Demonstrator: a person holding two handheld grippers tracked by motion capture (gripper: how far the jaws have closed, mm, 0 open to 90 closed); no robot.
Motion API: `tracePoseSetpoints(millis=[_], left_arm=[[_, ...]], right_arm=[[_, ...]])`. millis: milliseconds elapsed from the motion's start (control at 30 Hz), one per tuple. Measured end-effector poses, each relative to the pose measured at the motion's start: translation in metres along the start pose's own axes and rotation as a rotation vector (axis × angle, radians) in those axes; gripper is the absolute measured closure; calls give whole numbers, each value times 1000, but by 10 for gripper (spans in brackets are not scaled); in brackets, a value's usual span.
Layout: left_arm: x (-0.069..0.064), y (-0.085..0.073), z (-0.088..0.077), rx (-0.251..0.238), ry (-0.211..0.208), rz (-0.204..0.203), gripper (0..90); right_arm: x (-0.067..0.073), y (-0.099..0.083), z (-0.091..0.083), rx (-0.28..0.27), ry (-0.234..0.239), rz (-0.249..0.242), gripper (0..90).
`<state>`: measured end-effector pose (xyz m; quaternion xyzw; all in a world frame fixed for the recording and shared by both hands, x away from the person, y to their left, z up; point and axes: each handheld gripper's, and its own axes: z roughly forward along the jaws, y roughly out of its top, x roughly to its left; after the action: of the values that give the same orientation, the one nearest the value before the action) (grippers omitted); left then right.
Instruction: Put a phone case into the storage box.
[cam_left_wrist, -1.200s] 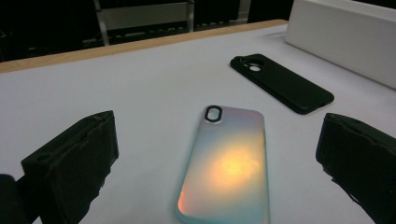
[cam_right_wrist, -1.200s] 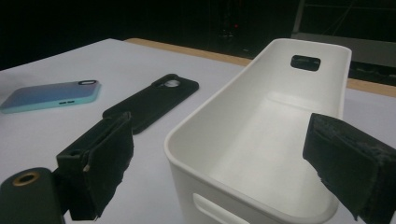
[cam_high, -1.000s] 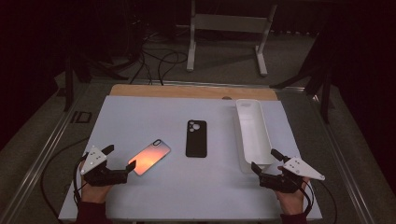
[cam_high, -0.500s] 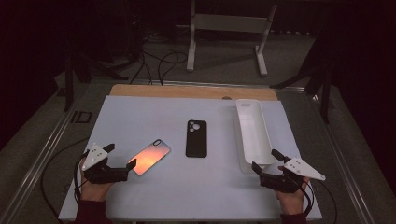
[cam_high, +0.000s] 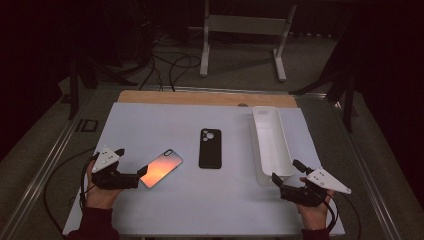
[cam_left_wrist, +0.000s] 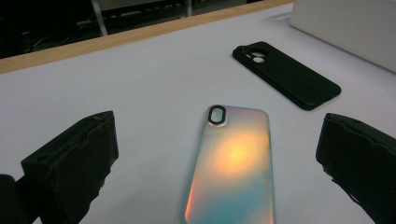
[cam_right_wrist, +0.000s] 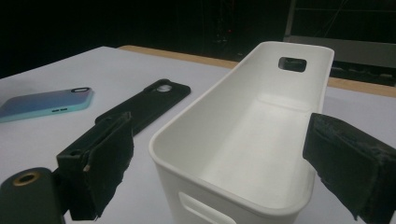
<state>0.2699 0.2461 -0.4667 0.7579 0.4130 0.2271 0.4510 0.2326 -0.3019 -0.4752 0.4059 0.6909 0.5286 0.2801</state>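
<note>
Phone case (cam_left_wrist: 233, 163) lies ungrasped near the table's (cam_high: 150, 120) front-left corner between the left gripper's (cam_high: 142, 174) spread jaws (right gripper (cam_high: 280, 181) gapes too), bin (cam_high: 272, 145) empty.

My right gripper (cam_right_wrist: 219, 158) has its two black padded jaws spread wide, one low at my left and one at my right, with nothing between the pads. Straight ahead of them, its near end sitting between the jaws, stands a long white plastic bin (cam_right_wrist: 187, 123), empty, with a rectangular handle cutout in its far wall. Left of the bin, just beside it, a black phone case (cam_right_wrist: 147, 105) lies flat on the white tabletop (cam_right_wrist: 116, 63). Farther to my left lies an iridescent blue phone case (cam_right_wrist: 44, 103).
</note>
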Motion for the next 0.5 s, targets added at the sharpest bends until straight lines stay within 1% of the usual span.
tracePoseSetpoints(millis=[100, 167, 267, 500], left_arm=[[1, 4, 2, 13, 4, 3, 0], [3, 5, 4, 23, -9, -8, 0], [4, 7, 8, 47, -13, 2, 0], [4, 10, 14, 69, -19, 12, 0]], right_arm=[[-1, 0, 0, 2, -4, 0, 86], [-2, 0, -1, 5, -8, 2, 86], [-3, 0, -2, 8, -6, 8, 89], [-4, 0, -4, -5, -16, 13, 89]])
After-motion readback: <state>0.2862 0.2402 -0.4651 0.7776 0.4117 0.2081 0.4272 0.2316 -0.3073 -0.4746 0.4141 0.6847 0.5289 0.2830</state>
